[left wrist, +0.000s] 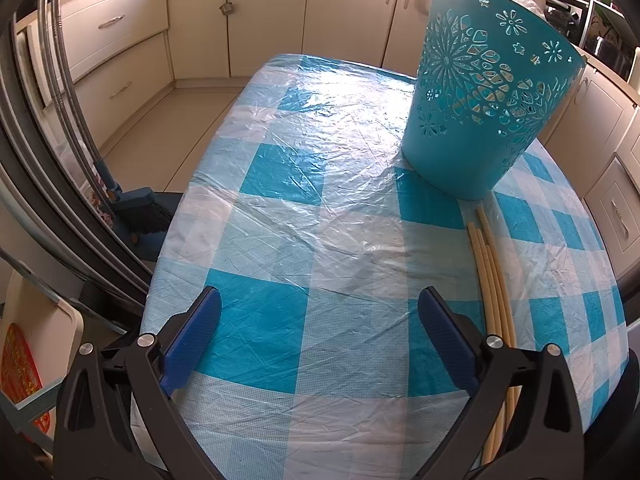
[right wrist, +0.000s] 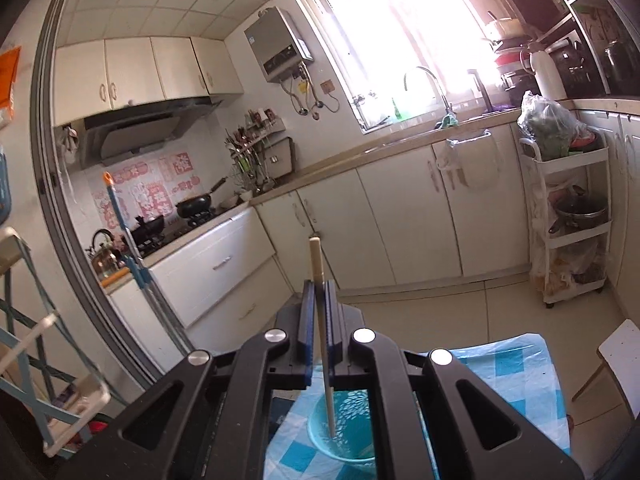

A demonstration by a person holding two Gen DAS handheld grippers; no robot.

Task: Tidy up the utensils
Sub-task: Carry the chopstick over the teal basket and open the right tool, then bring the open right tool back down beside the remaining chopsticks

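A teal cut-out plastic basket stands upright at the table's far right. Several cream chopsticks lie on the cloth in front of it, just right of my left gripper, which is open and empty low over the table. In the right wrist view, my right gripper is shut on a single cream chopstick held upright. Its lower end hangs over the open mouth of the basket, seen from above between the gripper arms.
The table wears a blue-and-white checked cloth under clear plastic. A broom leans at the left edge. Kitchen cabinets and a white trolley line the far walls. A white chair stands to the right.
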